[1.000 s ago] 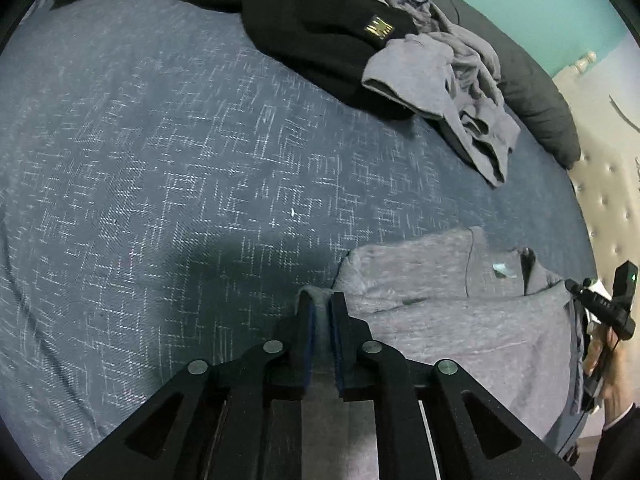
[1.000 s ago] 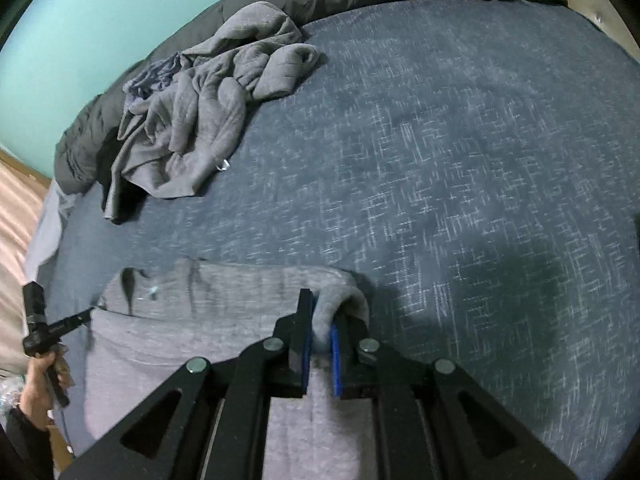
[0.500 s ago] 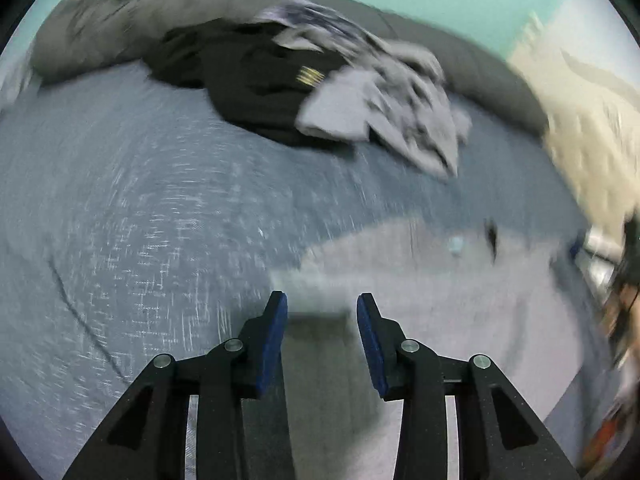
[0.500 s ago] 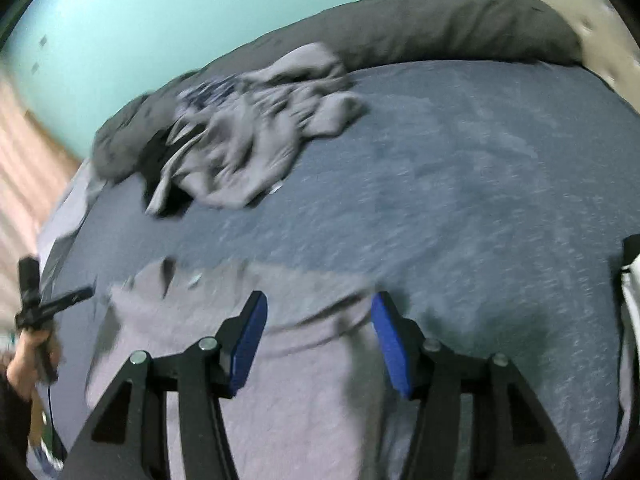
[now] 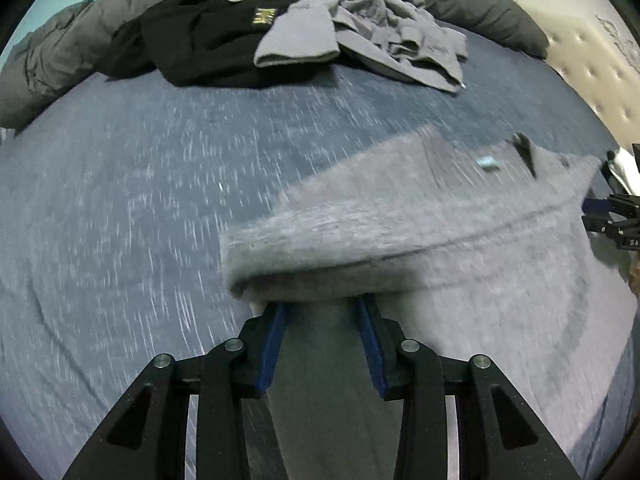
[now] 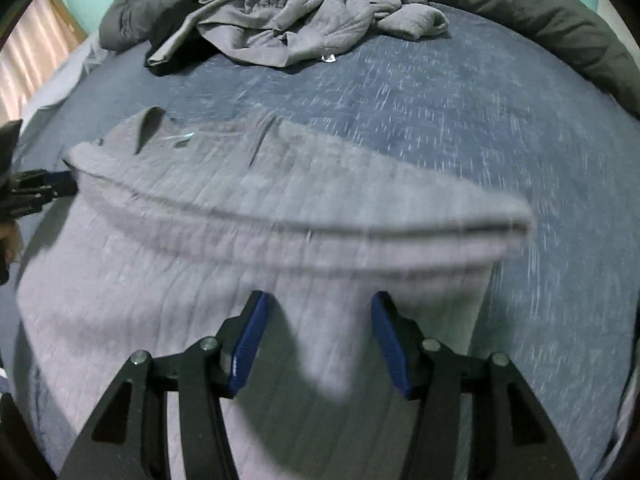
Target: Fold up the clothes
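**Grey garment half-folded on the bed, both tongs released**

A blue-flecked bed [image 5: 132, 184] fills the room below a teal wall, with a dark duvet [image 6: 540, 8] bunched along its far edge. At the far left lies a black garment [image 5: 200, 40], then a crumpled grey heap [image 6: 304, 20]. The grey top [image 6: 280, 200] lies flat at the near edge, its long axis running left to right across both tongs, a folded band lying over its middle. The left tongs [image 5: 322, 308] hang spread at that band's left end, the right tongs [image 6: 318, 308] spread nearer its right end; neither grips cloth. No containers show.
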`<state>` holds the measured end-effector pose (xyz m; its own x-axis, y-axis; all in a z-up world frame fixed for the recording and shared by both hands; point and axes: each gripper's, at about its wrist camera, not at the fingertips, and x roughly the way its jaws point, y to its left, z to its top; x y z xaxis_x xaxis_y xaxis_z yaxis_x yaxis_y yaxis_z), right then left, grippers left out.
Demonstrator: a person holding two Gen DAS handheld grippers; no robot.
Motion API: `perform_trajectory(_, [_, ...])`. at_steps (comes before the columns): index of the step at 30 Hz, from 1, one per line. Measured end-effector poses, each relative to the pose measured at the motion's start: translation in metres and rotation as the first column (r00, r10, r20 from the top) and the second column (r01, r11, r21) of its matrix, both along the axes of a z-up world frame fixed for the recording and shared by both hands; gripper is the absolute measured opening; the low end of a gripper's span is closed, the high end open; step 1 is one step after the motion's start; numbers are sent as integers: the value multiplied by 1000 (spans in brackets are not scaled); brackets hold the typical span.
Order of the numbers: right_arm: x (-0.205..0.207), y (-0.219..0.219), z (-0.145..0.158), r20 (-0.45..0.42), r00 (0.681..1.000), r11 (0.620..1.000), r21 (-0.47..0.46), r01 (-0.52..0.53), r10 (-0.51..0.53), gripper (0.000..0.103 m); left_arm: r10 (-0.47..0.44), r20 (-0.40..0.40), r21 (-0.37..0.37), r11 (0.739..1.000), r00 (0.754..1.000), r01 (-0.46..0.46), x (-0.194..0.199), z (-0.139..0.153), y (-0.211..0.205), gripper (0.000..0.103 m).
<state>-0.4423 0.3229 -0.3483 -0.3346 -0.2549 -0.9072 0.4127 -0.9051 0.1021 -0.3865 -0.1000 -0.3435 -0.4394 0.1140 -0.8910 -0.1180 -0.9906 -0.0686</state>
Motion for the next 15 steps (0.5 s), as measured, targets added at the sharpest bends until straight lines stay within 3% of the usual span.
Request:
perform_trajectory(3, [-10, 0, -4, -6, 1000, 1000, 21, 16, -16, 54, 72, -4, 69, 995, 997, -72, -19, -1, -13, 42])
perform_trajectory(7, [-20, 19, 1, -29, 996, 997, -19, 81, -81, 53, 87, -12, 71, 994, 996, -86, -39, 3, -15, 42])
perform_trajectory(8, [-22, 24, 2, -34, 995, 995, -29, 97, -98, 53, 118, -21, 99, 988, 993, -116, -43, 7, -22, 42])
perform_trajectory(10, [-27, 34, 5, -44, 990, 991, -49, 128, -130, 53, 244, -35, 198, 952, 969, -232, -45, 14, -46, 42])
perform_trajectory(12, [-32, 44, 7, -54, 985, 985, -70, 159, -163, 53, 279, -40, 229, 937, 959, -264, -44, 16, -58, 41])
perform_trajectory(15, [-40, 59, 11, -67, 975, 974, -102, 205, -212, 55, 257, -30, 169, 954, 966, -248, -41, 5, -59, 42])
